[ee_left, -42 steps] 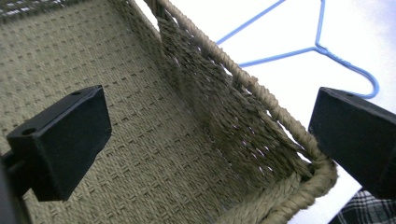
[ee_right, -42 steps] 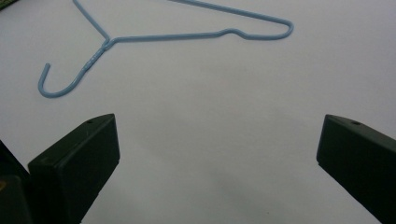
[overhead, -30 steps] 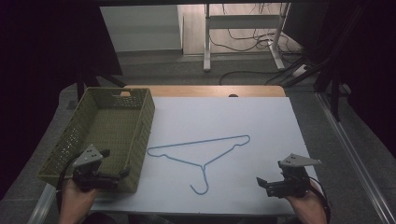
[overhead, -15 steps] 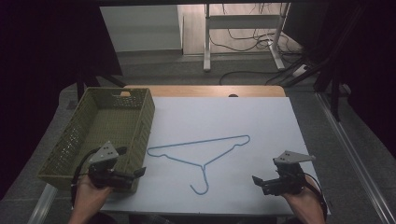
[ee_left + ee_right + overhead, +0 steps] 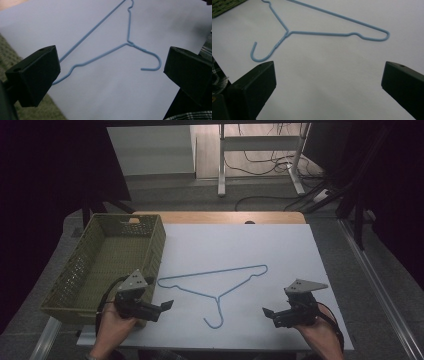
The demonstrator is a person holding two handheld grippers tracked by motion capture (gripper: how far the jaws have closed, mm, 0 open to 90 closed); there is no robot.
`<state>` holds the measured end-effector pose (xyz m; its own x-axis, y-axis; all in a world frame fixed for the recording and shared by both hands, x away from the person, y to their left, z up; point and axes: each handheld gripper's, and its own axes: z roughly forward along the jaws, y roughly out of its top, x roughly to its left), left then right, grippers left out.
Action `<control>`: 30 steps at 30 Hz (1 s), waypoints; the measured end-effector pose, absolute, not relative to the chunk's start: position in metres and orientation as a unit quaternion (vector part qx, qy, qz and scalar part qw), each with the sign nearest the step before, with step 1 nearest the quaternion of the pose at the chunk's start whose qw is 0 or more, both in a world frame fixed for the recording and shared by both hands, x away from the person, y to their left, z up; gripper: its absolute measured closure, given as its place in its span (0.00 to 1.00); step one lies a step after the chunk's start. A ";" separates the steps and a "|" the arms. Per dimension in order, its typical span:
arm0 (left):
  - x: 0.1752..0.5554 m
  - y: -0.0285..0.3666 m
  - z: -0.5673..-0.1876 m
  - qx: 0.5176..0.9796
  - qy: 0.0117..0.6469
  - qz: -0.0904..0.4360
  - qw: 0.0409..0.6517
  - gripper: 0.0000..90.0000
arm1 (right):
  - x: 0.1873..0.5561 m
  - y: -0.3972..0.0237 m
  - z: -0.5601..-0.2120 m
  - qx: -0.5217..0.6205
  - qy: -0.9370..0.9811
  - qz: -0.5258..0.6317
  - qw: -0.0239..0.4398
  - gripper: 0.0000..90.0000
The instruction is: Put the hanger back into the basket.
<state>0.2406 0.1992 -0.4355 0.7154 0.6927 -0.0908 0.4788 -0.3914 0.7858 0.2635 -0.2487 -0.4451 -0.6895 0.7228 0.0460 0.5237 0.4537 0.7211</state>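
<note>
We see a blue wire hanger (image 5: 220,287) lying flat on the white sheet (image 5: 240,245) that covers the table (image 5: 220,217), about in the middle between left and right and rather on the near half. Its hook points toward the near edge, and its long straight bar runs from the left end, close to the basket, up to the right end, which is farther away. A green woven basket (image 5: 80,270) stands at the left side of the table, partly over the edge of the sheet. The left hand-held gripper (image 5: 162,307) is held near the near left corner, just beside the basket, and it points to the right, toward the hanger. In the left gripper view its two black jaws stand wide apart with nothing between them, and the hanger (image 5: 125,45) lies on the sheet beyond them, not touched. The right hand-held gripper (image 5: 269,314) is held at the near right, apart from the hanger, and it points to the left. In the right gripper view its jaws also stand wide apart and hold nothing; the hanger (image 5: 317,32) lies ahead of them, with the hook on the left side of that view.
</note>
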 end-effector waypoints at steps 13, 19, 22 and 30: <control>0.258 0.163 -0.441 0.835 0.335 0.108 0.424 0.01 | 0.267 -0.226 -0.444 0.345 0.853 0.378 0.107 0.00; 0.269 0.149 -0.447 0.838 0.332 0.103 0.421 0.01 | 0.268 -0.212 -0.446 0.330 0.862 0.372 0.096 0.00; 0.273 0.146 -0.450 0.839 0.332 0.102 0.419 0.01 | 0.269 -0.206 -0.447 0.325 0.865 0.372 0.085 0.02; 0.291 0.134 -0.462 0.837 0.343 0.100 0.414 0.00 | 0.271 -0.185 -0.449 0.297 0.876 0.374 0.072 0.16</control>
